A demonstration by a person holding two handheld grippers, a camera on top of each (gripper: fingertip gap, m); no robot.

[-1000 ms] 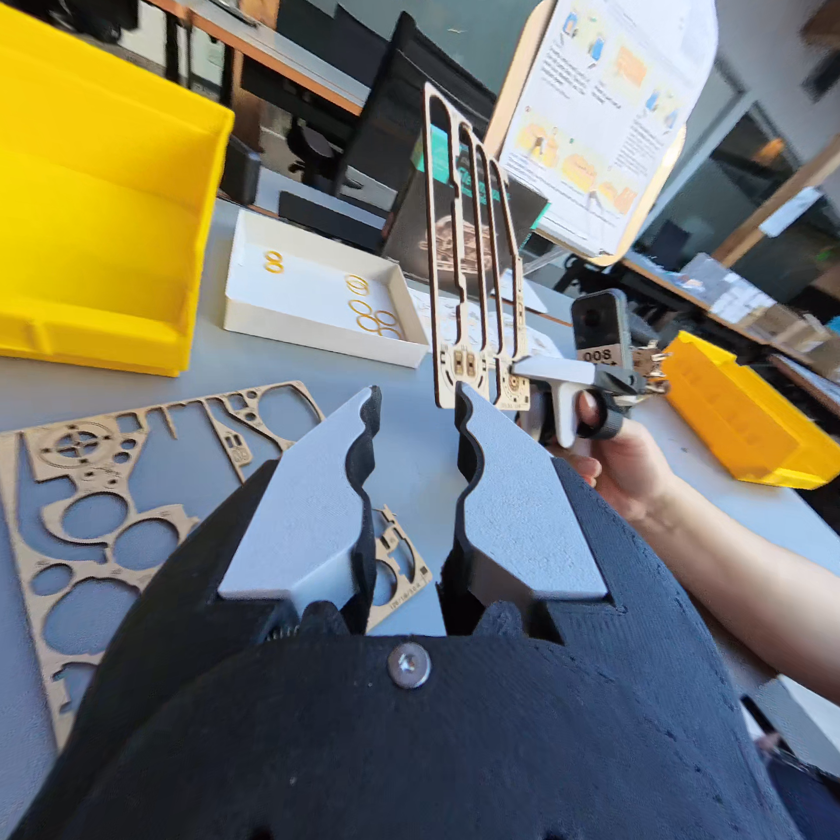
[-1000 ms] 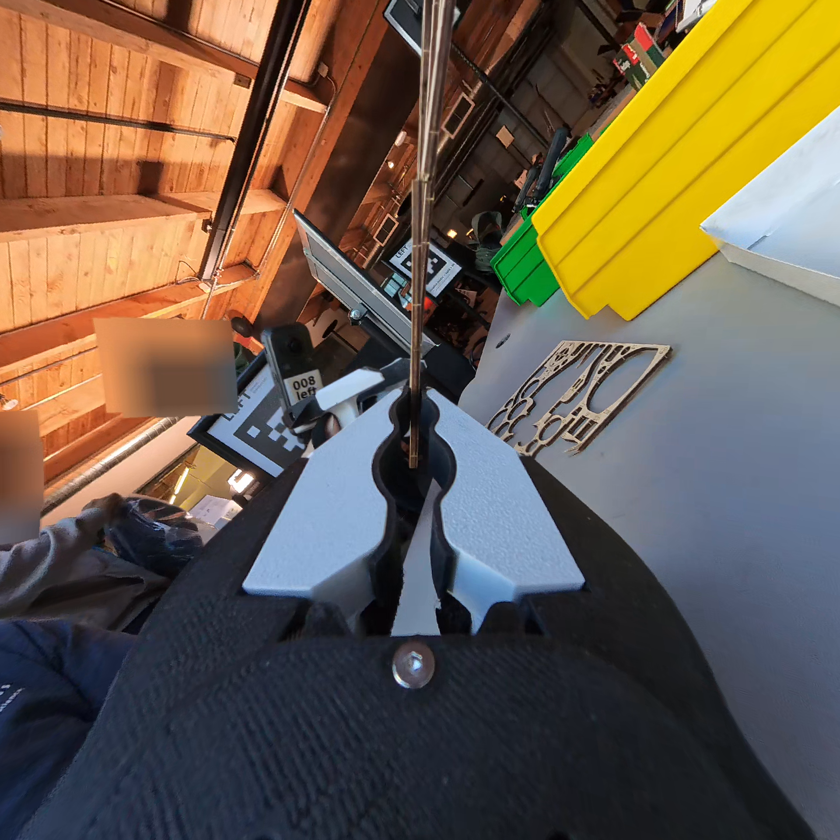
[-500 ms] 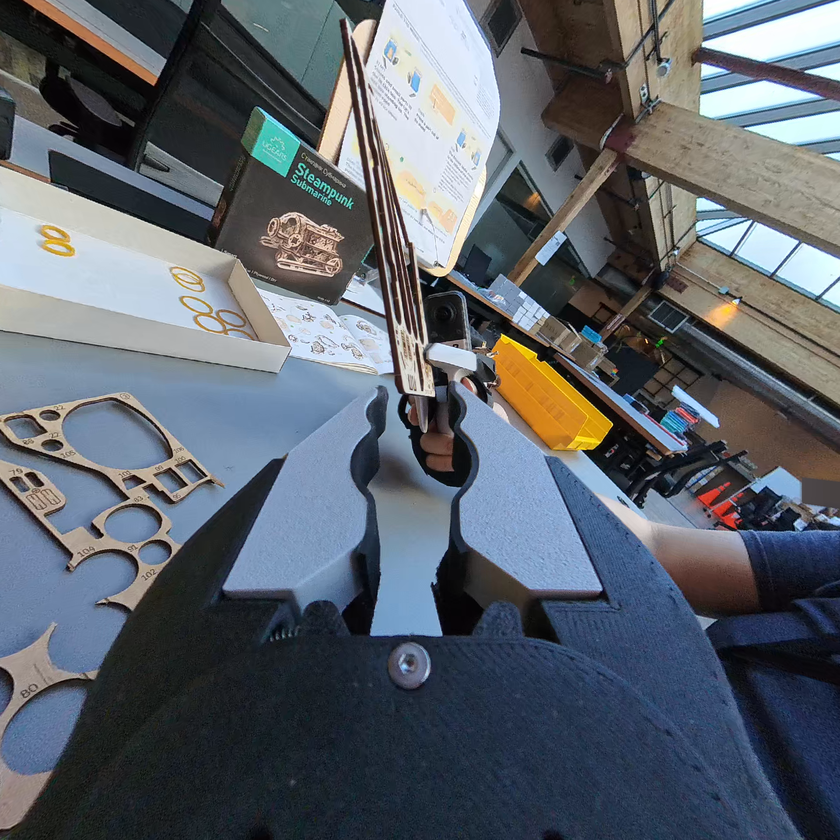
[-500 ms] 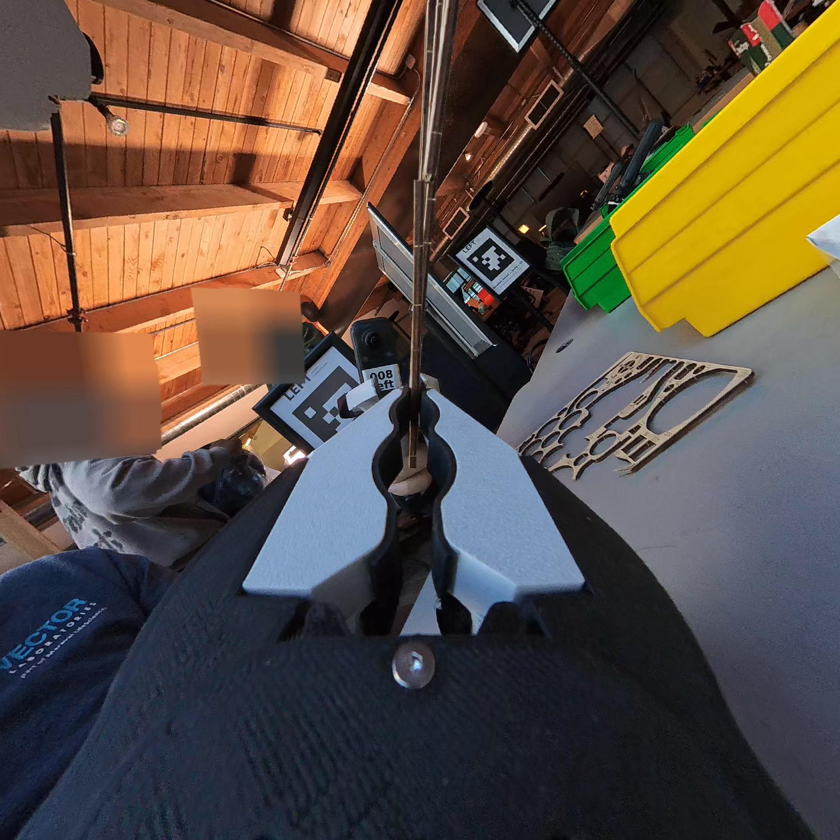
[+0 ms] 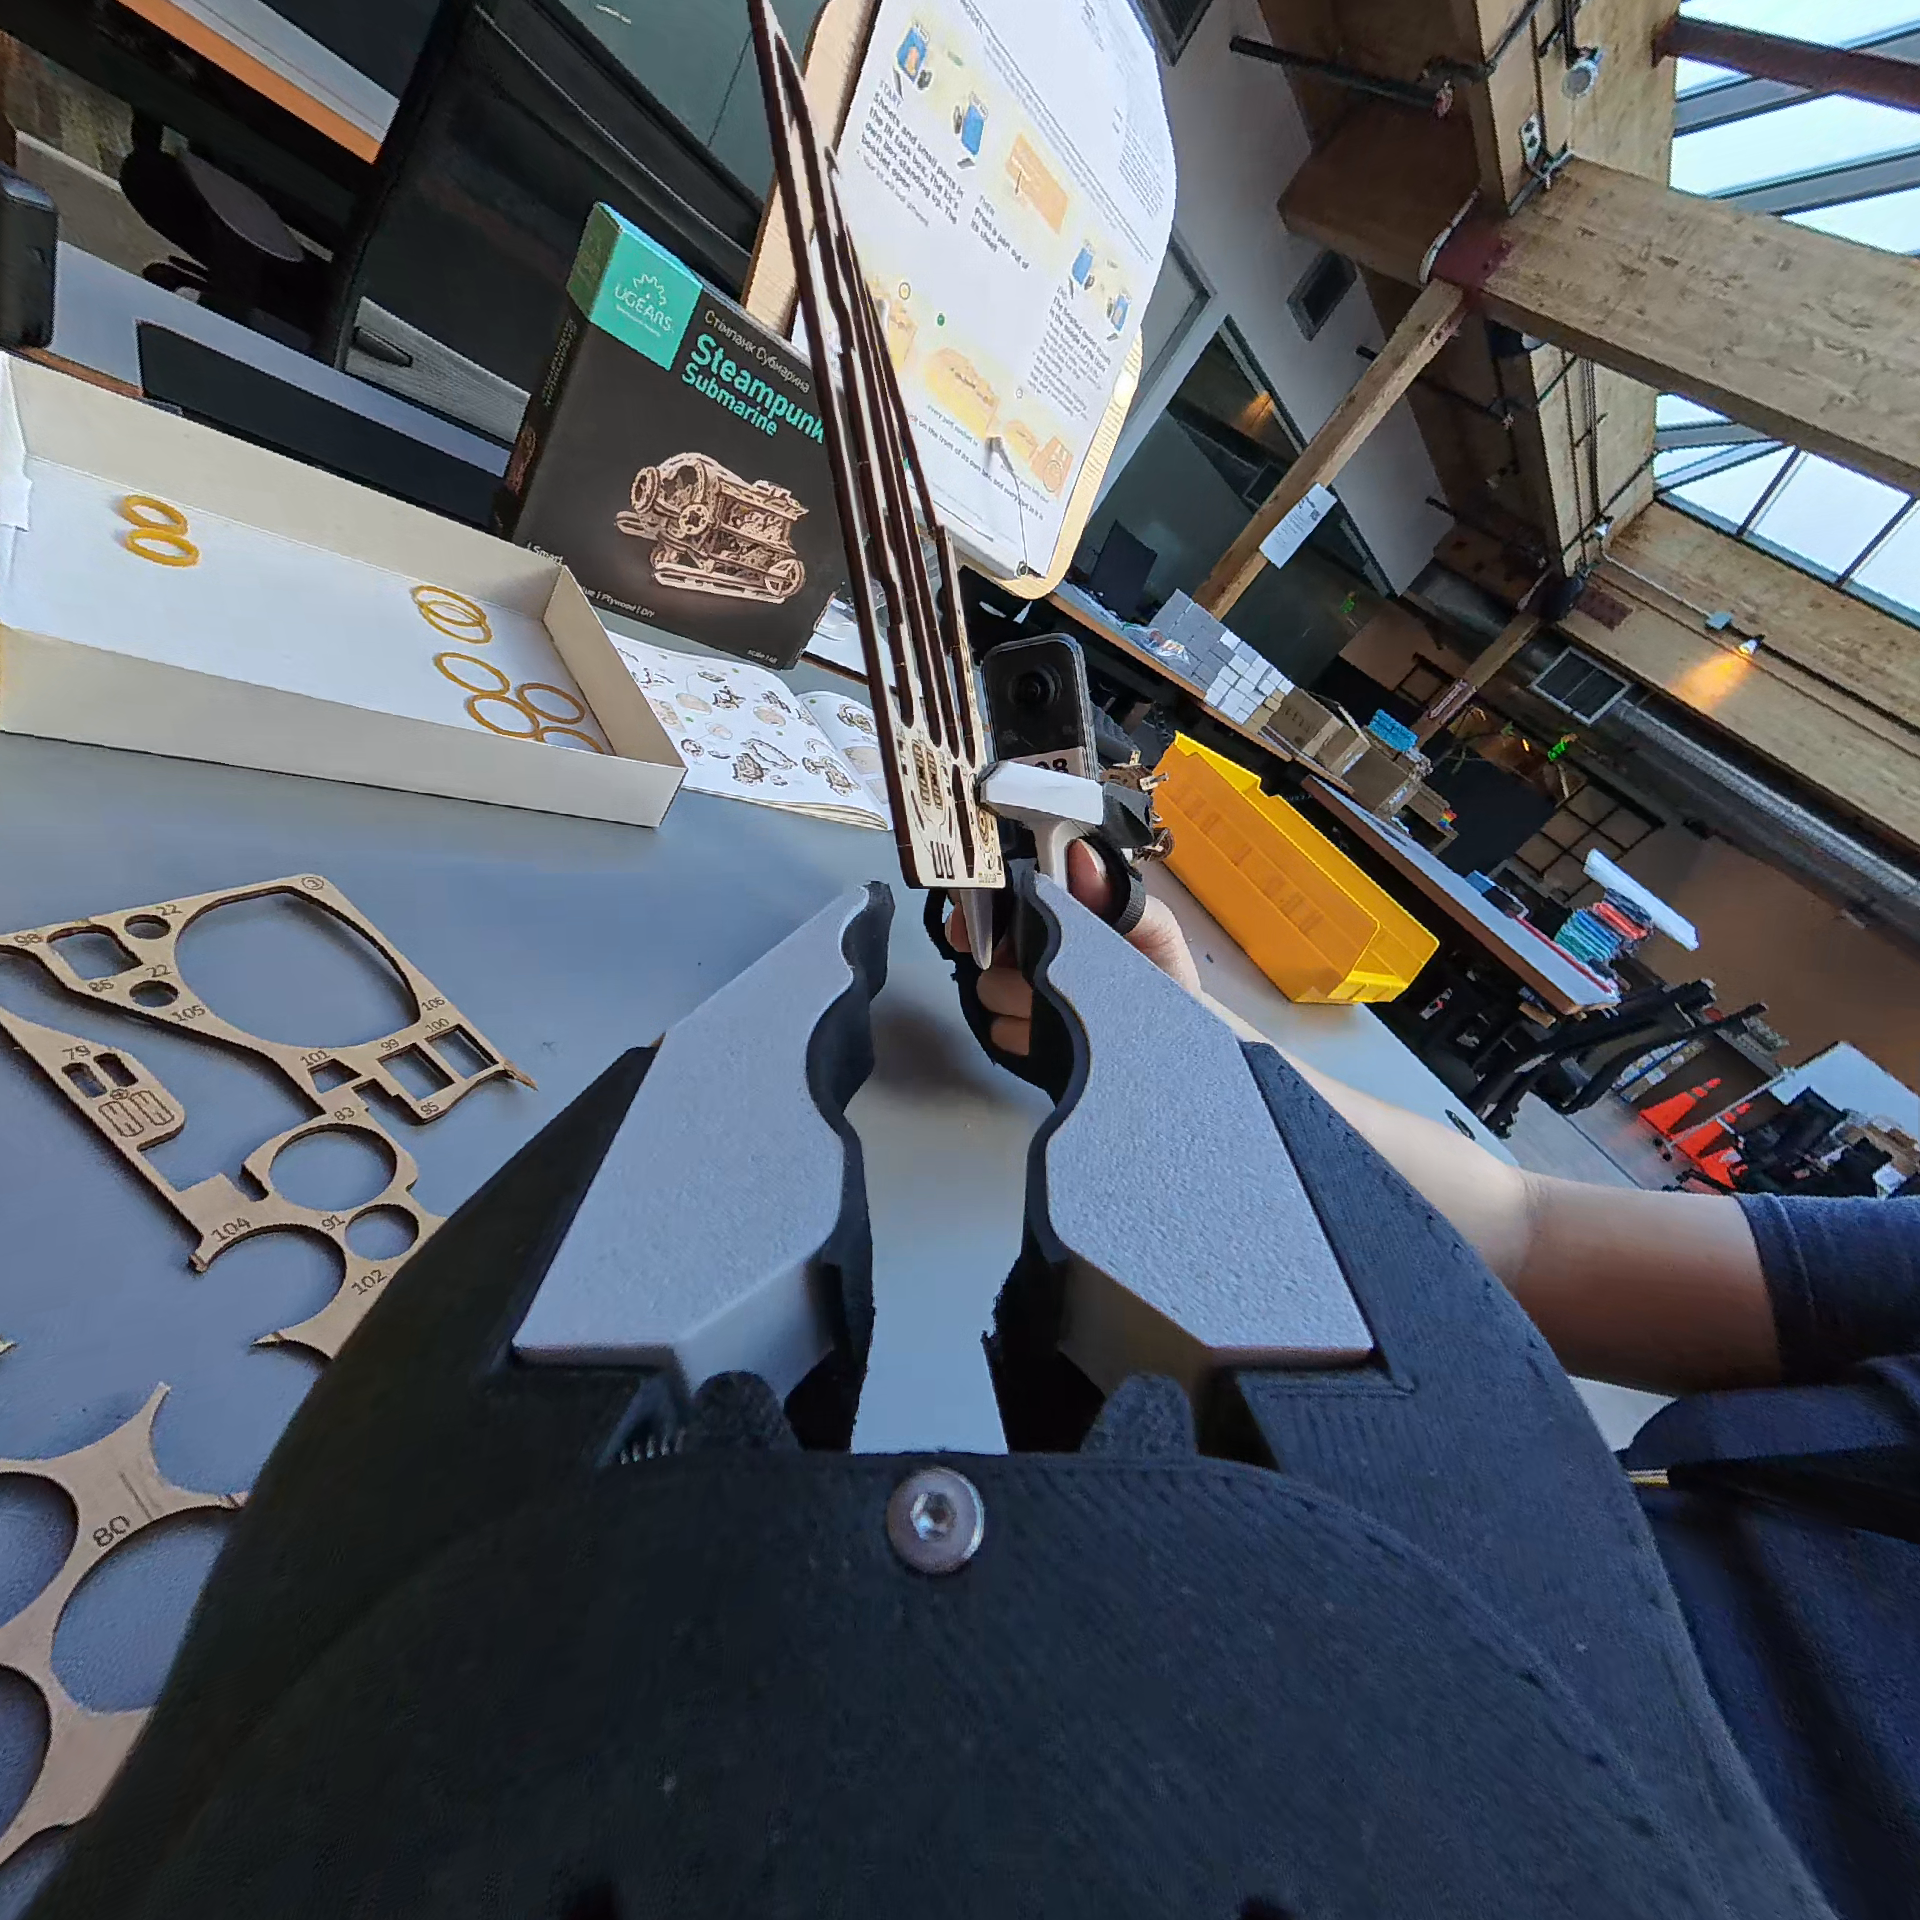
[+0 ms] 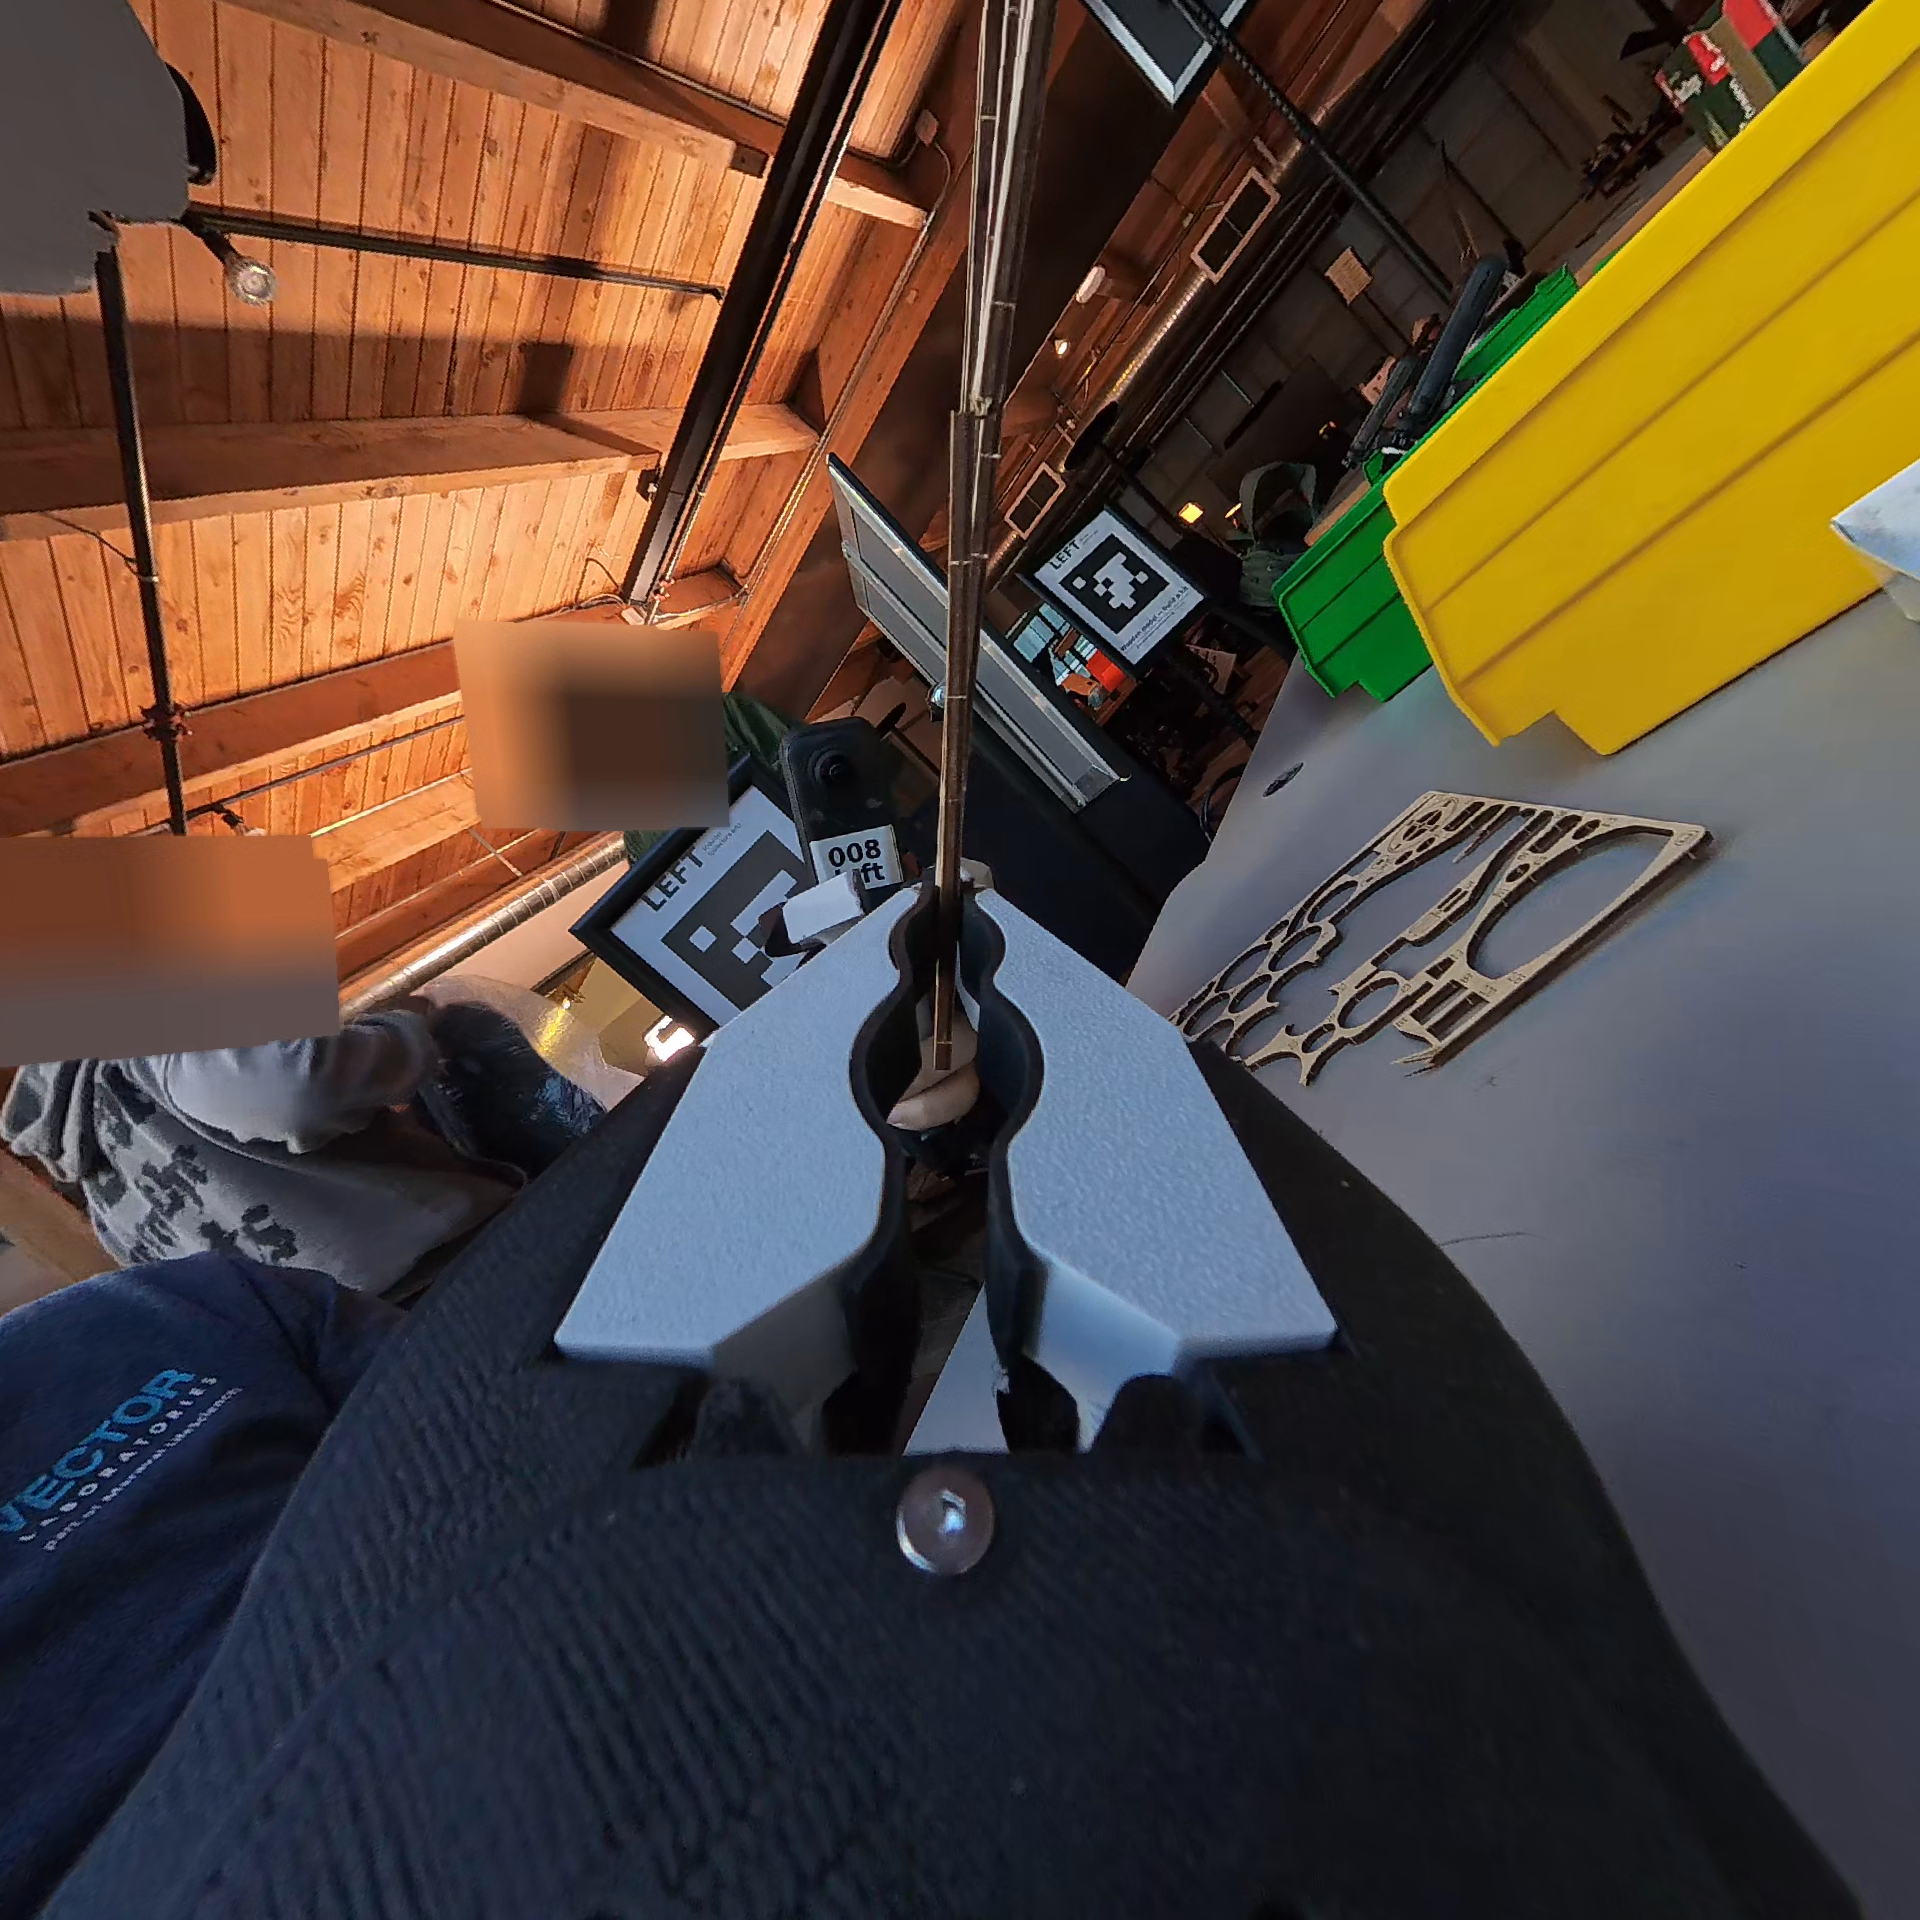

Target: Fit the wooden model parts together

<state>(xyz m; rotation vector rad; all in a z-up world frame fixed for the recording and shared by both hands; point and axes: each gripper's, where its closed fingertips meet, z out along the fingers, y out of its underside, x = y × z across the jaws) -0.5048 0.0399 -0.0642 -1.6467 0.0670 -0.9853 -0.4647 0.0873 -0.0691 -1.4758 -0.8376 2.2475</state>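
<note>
My right gripper [image 6: 943, 920] is shut on the lower end of a thin slotted wooden sheet [image 6: 964, 582], which I see edge-on, rising upright out of the frame. In the left wrist view the same sheet [image 5: 883, 499] stands upright, clamped low down by the right gripper [image 5: 987, 805]. My left gripper [image 5: 956, 902] is open and empty, with its fingertips just below the sheet's bottom edge, one on either side. A second wooden sheet with cut-out holes [image 5: 260, 1070] lies flat on the grey table; it also shows in the right wrist view [image 6: 1434, 935].
A white tray [image 5: 332, 727] holding yellow rubber bands, the model's box [image 5: 675, 468] and an open booklet [image 5: 769, 738] stand behind. A clipboard with a sheet [image 5: 1018, 260] leans above. A yellow bin [image 5: 1288, 904] is at right; large yellow [image 6: 1662, 416] and green [image 6: 1340, 623] bins lie beyond. Some 7 cm of space lies between my two pairs of fingers.
The left gripper has swung right and closed in under the sheet's bottom edge, still open. The sheet now shows more edge-on to it. The right gripper keeps its hold.
</note>
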